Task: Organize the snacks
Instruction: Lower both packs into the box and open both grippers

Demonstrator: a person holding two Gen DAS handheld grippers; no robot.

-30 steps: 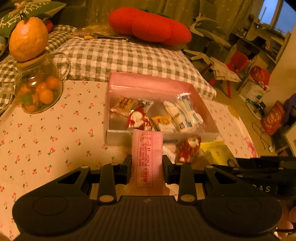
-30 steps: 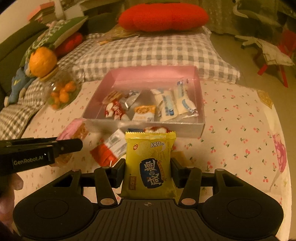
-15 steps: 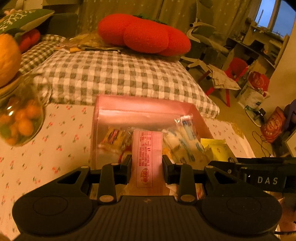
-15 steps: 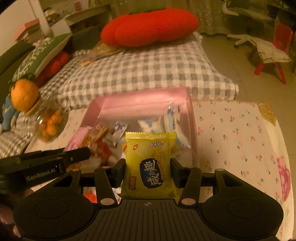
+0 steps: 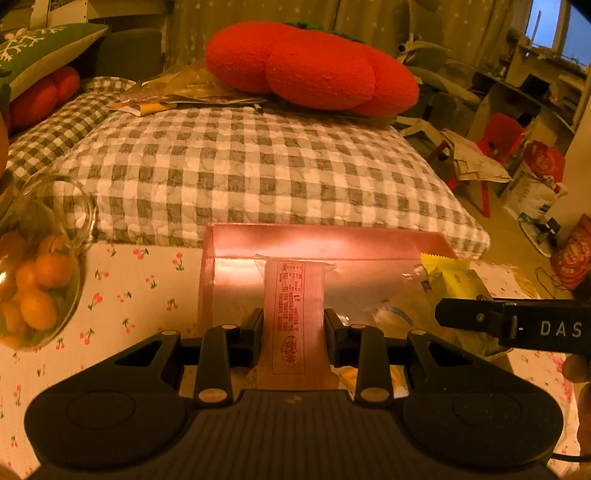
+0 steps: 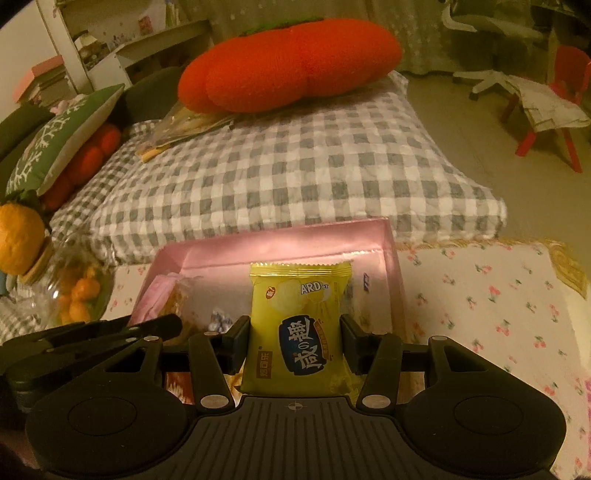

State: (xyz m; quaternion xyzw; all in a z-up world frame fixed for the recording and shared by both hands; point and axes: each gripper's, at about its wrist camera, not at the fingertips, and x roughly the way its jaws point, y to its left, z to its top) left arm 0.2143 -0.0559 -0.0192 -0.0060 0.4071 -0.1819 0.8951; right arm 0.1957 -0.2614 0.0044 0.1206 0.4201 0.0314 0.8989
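Left gripper (image 5: 293, 328) pinches a pink packet (image 5: 294, 317), right gripper (image 6: 294, 345) a yellow chip bag (image 6: 297, 332), both crowding over the pink box (image 6: 391, 258) mid-frame; they might bump or drop outside.

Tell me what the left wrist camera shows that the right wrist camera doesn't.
Only the left wrist view shows the printed back of the pink packet clamped in the left tongs, and a window at the far right. Only the right wrist view shows the front of the yellow chip packet clamped in the right tongs, and the orange-topped jar lid. Both show the pink box, the checked cushion, the red pumpkin pillow and the cherry-print cloth.
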